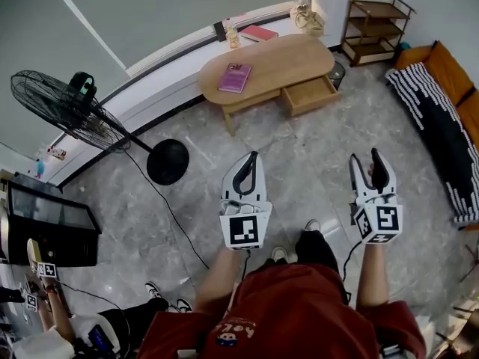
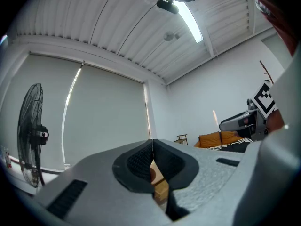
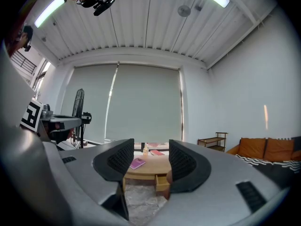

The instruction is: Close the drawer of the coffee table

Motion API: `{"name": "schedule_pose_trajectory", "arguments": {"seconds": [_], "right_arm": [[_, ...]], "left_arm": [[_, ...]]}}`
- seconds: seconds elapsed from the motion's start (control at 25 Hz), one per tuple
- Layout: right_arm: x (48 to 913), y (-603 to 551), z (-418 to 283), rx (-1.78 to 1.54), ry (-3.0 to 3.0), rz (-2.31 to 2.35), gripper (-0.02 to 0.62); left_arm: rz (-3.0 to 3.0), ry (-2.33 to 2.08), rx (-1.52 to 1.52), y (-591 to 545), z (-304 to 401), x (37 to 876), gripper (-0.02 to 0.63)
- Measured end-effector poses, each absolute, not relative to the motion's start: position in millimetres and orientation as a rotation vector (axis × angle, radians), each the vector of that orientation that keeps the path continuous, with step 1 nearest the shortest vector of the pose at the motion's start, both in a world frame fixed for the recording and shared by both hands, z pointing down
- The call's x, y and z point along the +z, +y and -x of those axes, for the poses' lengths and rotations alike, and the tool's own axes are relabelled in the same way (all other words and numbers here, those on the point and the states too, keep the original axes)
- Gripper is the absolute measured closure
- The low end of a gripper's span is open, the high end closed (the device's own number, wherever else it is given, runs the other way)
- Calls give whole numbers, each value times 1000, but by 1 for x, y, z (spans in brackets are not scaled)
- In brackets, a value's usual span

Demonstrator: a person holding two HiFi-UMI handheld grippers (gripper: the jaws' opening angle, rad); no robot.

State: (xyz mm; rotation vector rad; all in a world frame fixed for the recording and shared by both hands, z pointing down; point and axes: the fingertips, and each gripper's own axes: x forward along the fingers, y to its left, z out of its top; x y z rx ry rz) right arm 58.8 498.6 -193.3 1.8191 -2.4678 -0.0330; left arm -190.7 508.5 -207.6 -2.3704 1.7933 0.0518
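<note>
- Far left, there's a black standing fan on its round base, near the window wall.
- My left gripper is held out over the grey floor. Its claw is pressed together, pads meeting at the tip, with nothing pinched in it that I can see.
- The coffee table sits well ahead of both grippers, by the window ledge. A pink book lies on its left end.
- The drawer hangs pulled out from the table's near side, toward the right end, so it's open.
- My right gripper has its claw spread wide and empty. In the right gripper view the table and drawer show far off between the jaws.
- Far right: a small wooden shelf, then an orange sofa.
</note>
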Motion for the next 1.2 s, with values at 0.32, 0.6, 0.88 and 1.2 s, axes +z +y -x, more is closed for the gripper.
{"name": "schedule_pose_trajectory", "arguments": {"seconds": [0.32,0.6,0.88,1.2], "right_arm": [[-175,427,-87,12,-2489,-1829,367],[-174,337,-126,43,-2519,-1797,367],[-168,255,-183,83,-2508,-1810,367],[-160,182,-231,116,-2500,-1814,367]], "left_arm": [[2376,1809,30,440,163,-191,598],[2347,1849,30,354,126,-193,597],[2326,1881,-6,267,77,-195,597],[2337,1894,-57,191,32,-187,597]]}}
